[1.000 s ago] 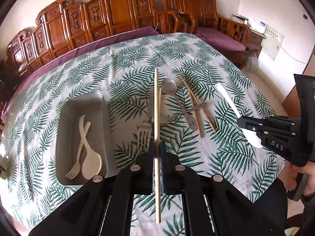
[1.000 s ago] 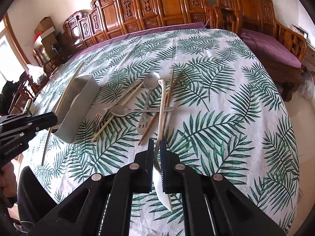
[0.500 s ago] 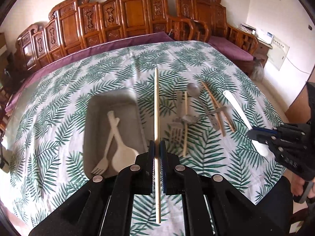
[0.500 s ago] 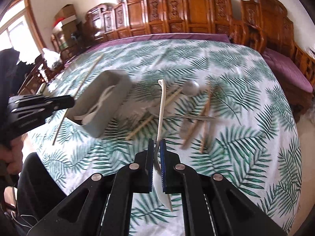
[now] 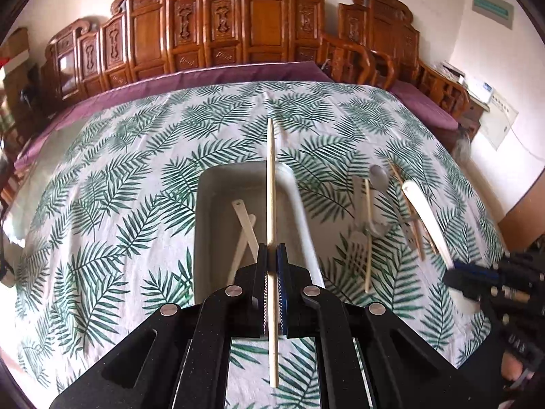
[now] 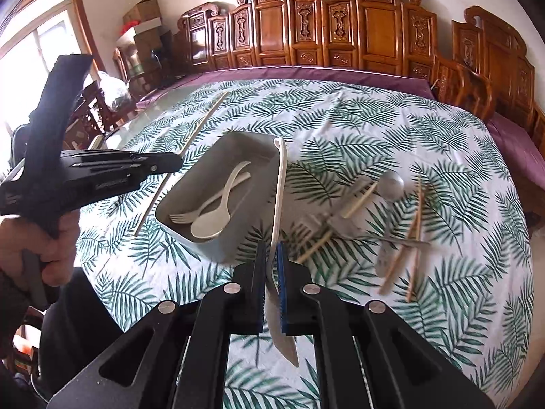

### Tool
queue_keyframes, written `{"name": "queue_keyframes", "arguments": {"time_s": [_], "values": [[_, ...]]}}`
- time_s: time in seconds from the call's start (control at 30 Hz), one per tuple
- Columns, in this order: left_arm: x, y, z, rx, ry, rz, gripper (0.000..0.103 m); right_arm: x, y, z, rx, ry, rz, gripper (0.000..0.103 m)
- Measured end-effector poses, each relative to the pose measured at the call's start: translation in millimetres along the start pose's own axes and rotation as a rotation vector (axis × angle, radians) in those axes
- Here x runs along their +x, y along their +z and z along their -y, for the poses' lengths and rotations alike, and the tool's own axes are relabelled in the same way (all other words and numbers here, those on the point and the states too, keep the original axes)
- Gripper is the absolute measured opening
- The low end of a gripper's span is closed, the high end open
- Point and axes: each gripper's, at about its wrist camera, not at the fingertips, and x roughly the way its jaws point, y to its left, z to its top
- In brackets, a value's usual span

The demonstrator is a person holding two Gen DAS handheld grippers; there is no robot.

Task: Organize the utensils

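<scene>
My left gripper [image 5: 271,266] is shut on a pale chopstick [image 5: 270,184] and holds it above the grey tray [image 5: 299,204]. The tray holds a cream fork and a cream spoon [image 6: 211,225]. My right gripper [image 6: 271,266] is shut on a cream plastic knife [image 6: 277,197], just right of the tray [image 6: 245,143]. The left gripper also shows in the right wrist view [image 6: 173,163], left of the tray. The right gripper shows at the right edge of the left wrist view [image 5: 453,269].
A pile of loose utensils lies right of the tray: a metal spoon [image 6: 391,184], chopsticks [image 6: 414,228], a fork [image 5: 357,242]. Carved wooden chairs [image 5: 252,27] stand behind the table. The leaf-print cloth [image 5: 119,187] covers the table.
Both grippers have moved left with their utensils. The left gripper with the chopstick now hangs over the tray; the right gripper with the knife has come beside the tray.
</scene>
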Motion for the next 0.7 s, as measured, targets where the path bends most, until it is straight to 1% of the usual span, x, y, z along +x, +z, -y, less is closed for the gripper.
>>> {"name": "queue_keyframes", "arguments": {"time_s": [0.2,0.37,0.53,0.7], "values": [[23,7,-18,-0.044,-0.002,-0.021,0.005,18,12,-10,0.011,0.002,-0.008,0.007],[37,11,-28,-0.058,0.001,-0.029,0.005,27,22,-17,0.016,0.009,-0.009,0.007],[43,11,-33,-0.067,-0.003,-0.037,0.005,32,29,-23,0.015,0.012,-0.008,0.007],[38,7,-39,-0.070,-0.012,-0.025,0.005,41,37,-30,0.016,0.016,-0.013,0.007]]}}
